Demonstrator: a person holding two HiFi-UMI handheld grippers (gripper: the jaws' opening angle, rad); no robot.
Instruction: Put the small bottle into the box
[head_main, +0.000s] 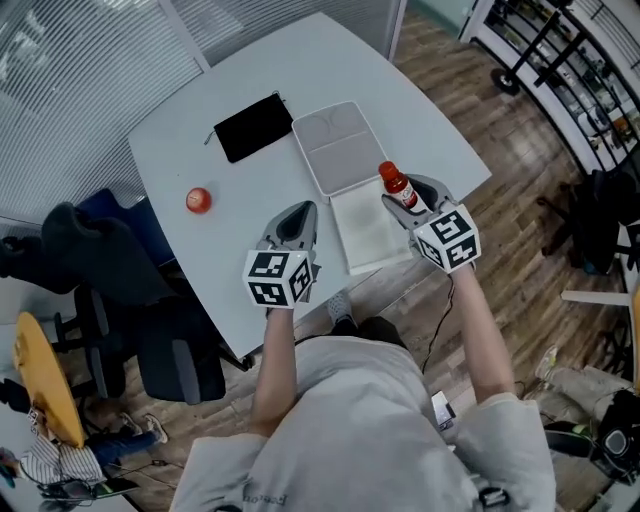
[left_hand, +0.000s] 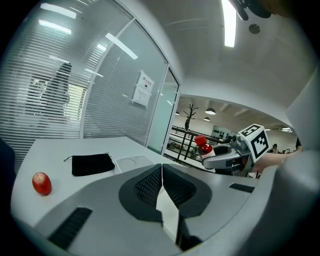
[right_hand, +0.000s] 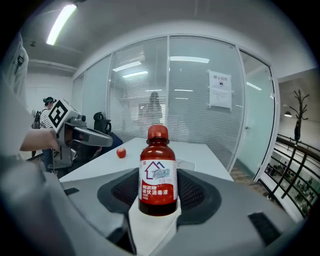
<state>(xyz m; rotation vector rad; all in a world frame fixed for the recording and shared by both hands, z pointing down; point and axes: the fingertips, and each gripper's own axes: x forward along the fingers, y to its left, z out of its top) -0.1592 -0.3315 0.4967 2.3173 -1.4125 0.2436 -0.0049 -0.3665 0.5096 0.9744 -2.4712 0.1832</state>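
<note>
Right gripper (right_hand: 159, 196) is clamped on the small bottle (right_hand: 158, 172), upright between its fingers, red cap poking above them; the open white box (head_main: 365, 238) sits just below and to the left of those fingers; left gripper (left_hand: 161, 186) is pinched together on nothing, with a black pouch (head_main: 253, 127) well ahead of its tips.

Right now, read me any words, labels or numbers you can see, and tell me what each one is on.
"碘伏消毒液": on the red band of the small bottle's label.
Brand lettering under the house logo on that label: too blurred to read.
Paper notice on the glass wall: print too small to read.
Print on the person's shirt: too blurred to read.
</note>
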